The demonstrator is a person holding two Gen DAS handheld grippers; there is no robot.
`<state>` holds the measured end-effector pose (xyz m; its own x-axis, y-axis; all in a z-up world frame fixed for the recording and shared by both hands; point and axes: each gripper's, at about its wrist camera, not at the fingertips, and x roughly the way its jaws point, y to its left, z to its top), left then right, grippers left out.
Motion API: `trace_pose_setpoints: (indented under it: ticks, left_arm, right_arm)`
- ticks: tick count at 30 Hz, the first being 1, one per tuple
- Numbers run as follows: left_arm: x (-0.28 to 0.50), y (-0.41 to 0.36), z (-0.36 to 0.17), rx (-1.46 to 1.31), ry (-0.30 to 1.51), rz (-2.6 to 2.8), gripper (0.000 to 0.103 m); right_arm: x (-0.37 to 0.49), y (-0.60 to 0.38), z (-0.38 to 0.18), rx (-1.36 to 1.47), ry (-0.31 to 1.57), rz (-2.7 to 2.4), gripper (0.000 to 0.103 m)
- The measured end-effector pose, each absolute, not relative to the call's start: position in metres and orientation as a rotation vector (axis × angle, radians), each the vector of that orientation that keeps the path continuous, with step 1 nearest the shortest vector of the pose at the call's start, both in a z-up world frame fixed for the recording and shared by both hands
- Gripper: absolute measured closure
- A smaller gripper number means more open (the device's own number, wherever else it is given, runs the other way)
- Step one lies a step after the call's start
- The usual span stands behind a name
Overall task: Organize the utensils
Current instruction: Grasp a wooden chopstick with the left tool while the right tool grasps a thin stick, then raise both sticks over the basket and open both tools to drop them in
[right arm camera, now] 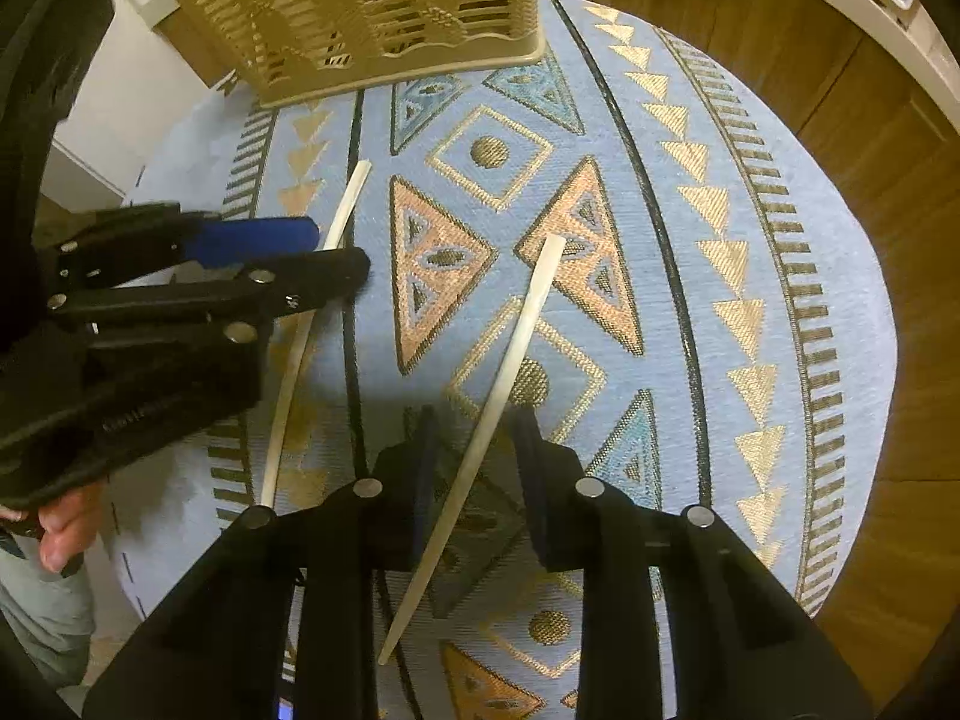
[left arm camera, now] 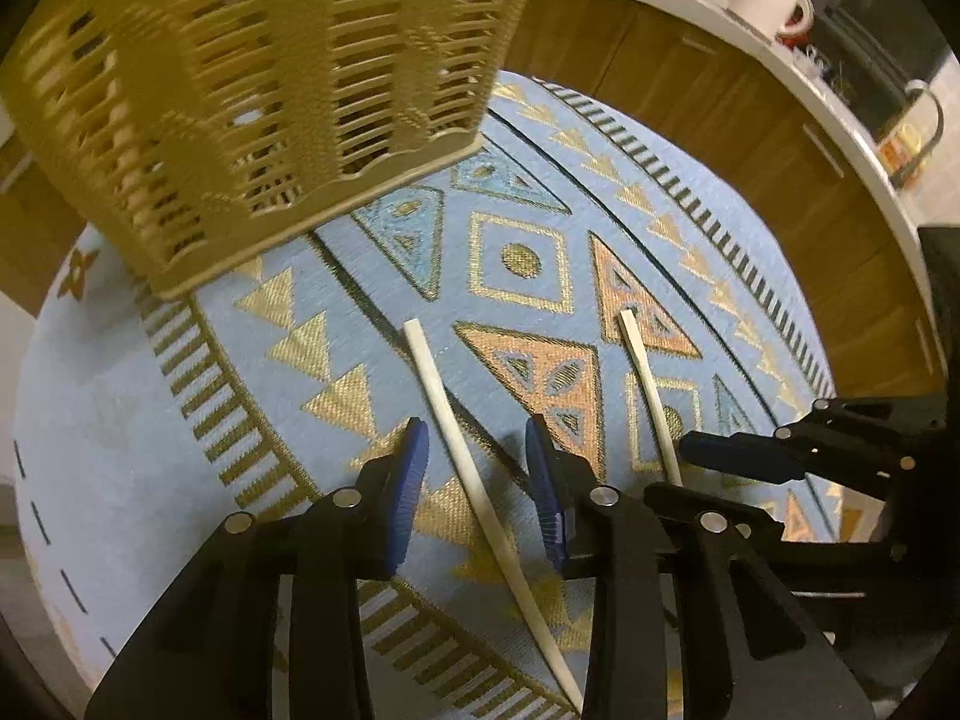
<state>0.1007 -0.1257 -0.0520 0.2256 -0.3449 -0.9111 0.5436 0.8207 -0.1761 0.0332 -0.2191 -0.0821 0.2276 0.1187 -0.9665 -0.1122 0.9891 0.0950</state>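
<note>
Partly | chopstick (left arm camera: 474,468) end hidden behind left claw (left arm camera: 480,480) | basket (left arm camera: 252,90) cropped

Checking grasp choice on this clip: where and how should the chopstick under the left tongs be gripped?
Grip the left chopstick mid-length, coming straight down. It lies flat on the patterned cloth, thin and slightly curved, so the left tongs should straddle it, pads closing across its width. They sit so now, not yet pinching.

Blue patterned cloth (left arm camera: 522,192), wooden cabinets (left arm camera: 690,78), white countertop (left arm camera: 840,114), mug (left arm camera: 780,0)
</note>
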Motion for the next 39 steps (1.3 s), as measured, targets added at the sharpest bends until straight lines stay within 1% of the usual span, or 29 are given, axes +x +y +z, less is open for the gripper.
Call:
trace_pose_setpoints:
  ticks: [1,4,5,6,7,8,9,10,11,16,19,24,29,35,39]
  left_arm:
    - [0.100,-0.130,-0.052,0.213,1.195,-0.618,0.067]
    - [0.100,-0.137,-0.052,0.268,1.192,-0.616,0.067]
    - [0.101,-0.138,-0.052,0.277,1.193,-0.611,0.070]
    - [0.100,-0.140,-0.052,0.301,1.190,-0.605,0.073]
    - [0.099,-0.141,-0.052,0.322,1.184,-0.600,0.079]
    - [0.099,-0.143,-0.052,0.345,1.175,-0.590,0.084]
    - [0.099,-0.146,-0.053,0.354,1.171,-0.581,0.087]
    - [0.099,-0.147,-0.053,0.362,1.165,-0.572,0.093]
    - [0.098,-0.148,-0.053,0.365,1.160,-0.569,0.095]
    - [0.088,-0.156,-0.053,0.439,1.106,-0.556,0.097]
    - [0.086,-0.154,-0.051,0.382,1.111,-0.576,0.100]
    - [0.082,-0.132,-0.043,0.269,1.078,-0.612,0.100]
    - [0.070,-0.117,-0.028,0.255,1.008,-0.621,0.100]
    - [0.059,-0.100,0.000,0.157,0.900,-0.642,0.100]
    - [0.054,-0.083,0.021,0.079,0.817,-0.673,0.100]
  right_arm:
    - [0.033,-0.214,-0.082,-0.030,1.328,0.153,0.080]
    - [0.033,-0.202,-0.085,-0.072,1.318,0.145,0.087]
    - [0.033,-0.202,-0.086,-0.069,1.320,0.147,0.093]
    - [0.032,-0.203,-0.086,-0.064,1.323,0.150,0.096]
    - [0.032,-0.204,-0.086,-0.051,1.324,0.159,0.097]
    - [0.031,-0.206,-0.086,-0.046,1.322,0.161,0.098]
    - [0.030,-0.206,-0.086,-0.045,1.317,0.163,0.098]
    - [0.029,-0.205,-0.086,-0.051,1.311,0.164,0.098]
    - [0.028,-0.207,-0.086,-0.049,1.308,0.165,0.098]
    - [0.030,-0.213,-0.085,0.000,1.306,0.184,0.099]
    - [0.025,-0.234,-0.077,0.037,1.287,0.203,0.099]
    - [0.011,-0.237,-0.062,0.073,1.246,0.217,0.099]
    - [0.005,-0.244,-0.046,0.119,1.195,0.254,0.099]
    - [0.002,-0.247,-0.021,0.235,1.084,0.359,0.099]
    - [-0.004,-0.252,0.005,0.293,0.948,0.412,0.099]
